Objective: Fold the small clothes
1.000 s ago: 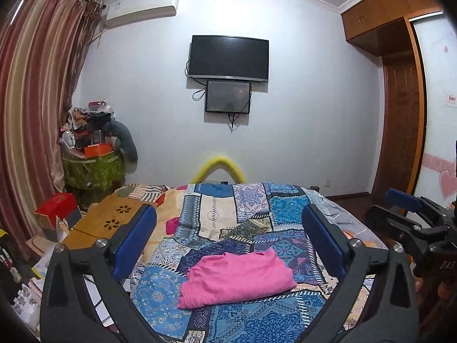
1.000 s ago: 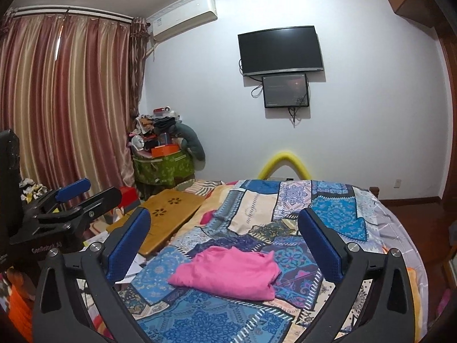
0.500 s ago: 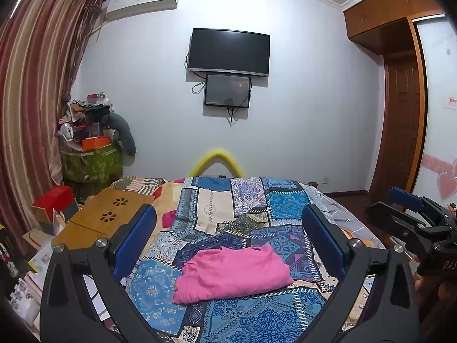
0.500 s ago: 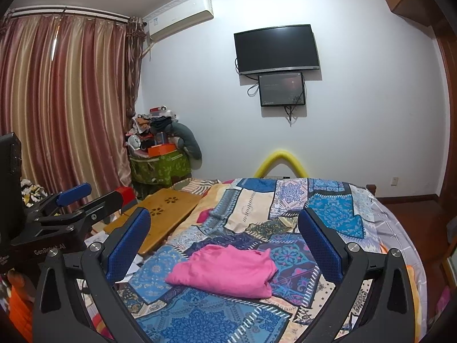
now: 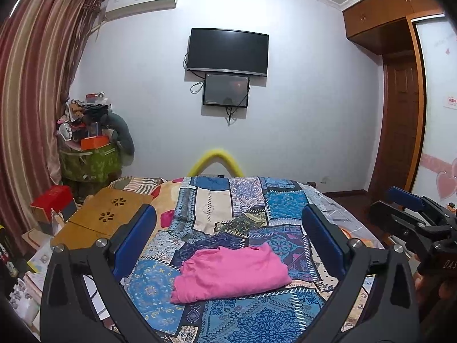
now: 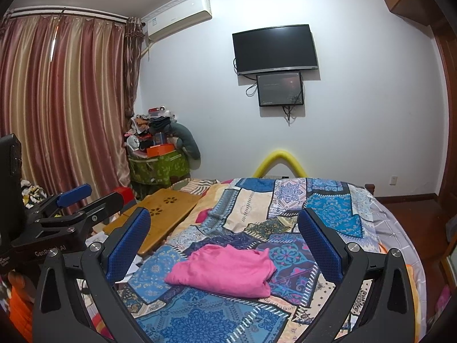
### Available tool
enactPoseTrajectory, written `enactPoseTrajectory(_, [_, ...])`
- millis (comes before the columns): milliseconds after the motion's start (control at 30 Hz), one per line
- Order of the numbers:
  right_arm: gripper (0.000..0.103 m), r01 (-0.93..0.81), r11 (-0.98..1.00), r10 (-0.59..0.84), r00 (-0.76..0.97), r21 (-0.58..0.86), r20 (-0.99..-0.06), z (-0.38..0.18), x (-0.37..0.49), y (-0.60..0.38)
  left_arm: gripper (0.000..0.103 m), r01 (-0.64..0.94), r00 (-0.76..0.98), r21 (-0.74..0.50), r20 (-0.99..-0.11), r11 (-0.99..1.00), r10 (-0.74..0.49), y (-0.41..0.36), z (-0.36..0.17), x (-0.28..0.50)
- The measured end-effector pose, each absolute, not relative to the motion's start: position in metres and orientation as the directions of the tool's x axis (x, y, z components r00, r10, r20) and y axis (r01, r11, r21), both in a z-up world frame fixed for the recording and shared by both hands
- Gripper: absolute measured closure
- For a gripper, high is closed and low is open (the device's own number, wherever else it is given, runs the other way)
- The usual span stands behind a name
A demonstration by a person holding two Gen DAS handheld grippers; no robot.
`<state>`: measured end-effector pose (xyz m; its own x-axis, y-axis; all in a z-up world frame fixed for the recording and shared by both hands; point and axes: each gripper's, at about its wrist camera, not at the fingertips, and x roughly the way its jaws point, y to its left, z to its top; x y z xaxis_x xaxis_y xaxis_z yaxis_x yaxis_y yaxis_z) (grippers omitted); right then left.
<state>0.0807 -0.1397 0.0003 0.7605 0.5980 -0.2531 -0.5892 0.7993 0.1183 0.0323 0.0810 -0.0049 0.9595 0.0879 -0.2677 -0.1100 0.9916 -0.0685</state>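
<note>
The left gripper [image 5: 228, 228] was held above the near end of the bed, its blue-padded fingers [image 5: 134, 240] spread wide with nothing between them; the right gripper [image 6: 224, 228] was beside it, likewise spread wide and empty, and each showed at the edge of the other's view. The pink garment [image 5: 231, 271] lay folded into a rough rectangle on the patchwork bedspread [image 5: 251, 200], in the near middle of the bed, framed between the fingers of both grippers but well below them and touched by neither; its folded edge faced near-left, and a small peak of cloth stood up at its far right corner. A second spot of pink cloth [image 5: 167, 217] showed farther off on the left side of the bed, too small to tell what it was. On the left edge of the bed rested a wooden lap desk [image 5: 105, 220] with flower-shaped cut-outs; beyond it stood a red box [image 5: 54, 200] and a green fabric-covered stand [image 5: 91, 163] heaped with clutter. On the far wall hung a black television [image 5: 227, 50] with a smaller screen [image 5: 226, 90] just beneath it; an air conditioner [image 5: 141, 4] sat high on the left, beside striped curtains [image 5: 31, 85]. A yellow foam arch [image 5: 217, 161] rose behind the far end of the bed; a wooden wardrobe [image 5: 400, 85] stood at the right.
</note>
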Motion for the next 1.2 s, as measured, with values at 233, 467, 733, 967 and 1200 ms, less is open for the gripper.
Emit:
enactPoseTrajectory(233, [0.001,-0.589,0.799,0.598,0.761,0.120,-0.253,0.000,0.081,-0.140,0.000,-0.103,0.959,-0.063,-0.270,0.993,0.082,0.079,-0.006,0.034])
enactPoseTrajectory(467, [0.001,-0.585,0.801,0.596,0.764,0.124,-0.248,0.001,0.081,-0.143,0.000,-0.097,0.960,-0.064,-0.269,0.993,0.076,0.078,-0.006,0.035])
enactPoseTrajectory(733, [0.000,-0.579,0.805,0.592,0.768,0.133,-0.245,0.000,0.080,-0.146,0.000,-0.066,0.959,-0.053,-0.279,0.996,0.048,0.074,-0.008,0.038])
enactPoseTrajectory(967, [0.001,-0.571,0.809,0.587,0.772,0.141,-0.244,0.000,0.081,-0.150,0.000,-0.043,0.956,-0.059,-0.293,0.997,0.024,0.071,-0.009,0.040])
enactPoseTrajectory(1200, [0.000,-0.565,0.813,0.582,0.776,0.144,-0.242,0.000,0.080,-0.150,0.000,-0.033,0.955,-0.061,-0.296,0.998,0.013,0.069,-0.009,0.041])
